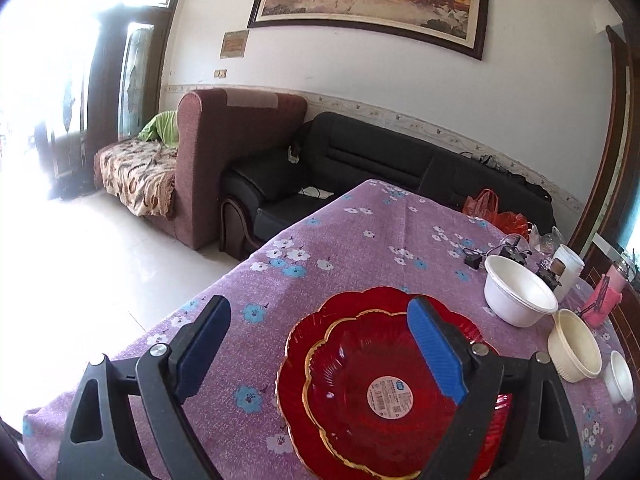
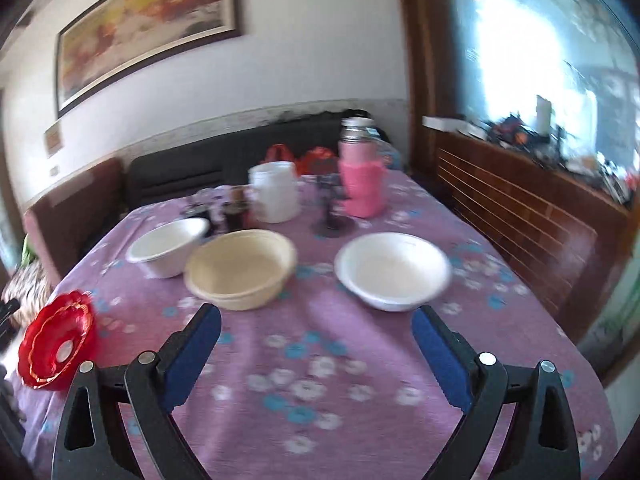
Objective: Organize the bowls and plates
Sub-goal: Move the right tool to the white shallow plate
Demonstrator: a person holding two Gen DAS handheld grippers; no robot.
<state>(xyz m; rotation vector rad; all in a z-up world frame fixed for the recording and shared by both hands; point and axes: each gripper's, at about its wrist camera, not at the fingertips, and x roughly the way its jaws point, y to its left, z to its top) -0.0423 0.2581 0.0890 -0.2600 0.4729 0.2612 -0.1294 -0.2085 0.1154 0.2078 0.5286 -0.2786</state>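
I see my left gripper (image 1: pixel 320 320) open above the stacked red plates (image 1: pixel 360 392) near the table's (image 1: pixel 340 232) left edge. My right gripper (image 2: pixel 316 332) is open, empty; three bowls (image 2: pixel 240 268) stand mid-table.

**Daylight from two sides, one sharp view and one smeared**

The left wrist view is crisp at its middle but badly overexposed at the left, where the doorway (image 1: pixel 60 92) burns to white and washes out the floor (image 1: pixel 100 264) beside it. The red plates (image 1: pixel 360 384) show small glints, and the tablecloth (image 1: pixel 340 232) is evenly lit with only soft shadows. Straight lines bow towards the dark, vignetted corners. The right wrist view is blurred all over: the bowls (image 2: pixel 240 268), the pink flask (image 2: pixel 362 184) and the painting (image 2: pixel 148 20) are smeared. A bright window (image 2: pixel 532 40) blows out at the upper right, and its corners darken too.
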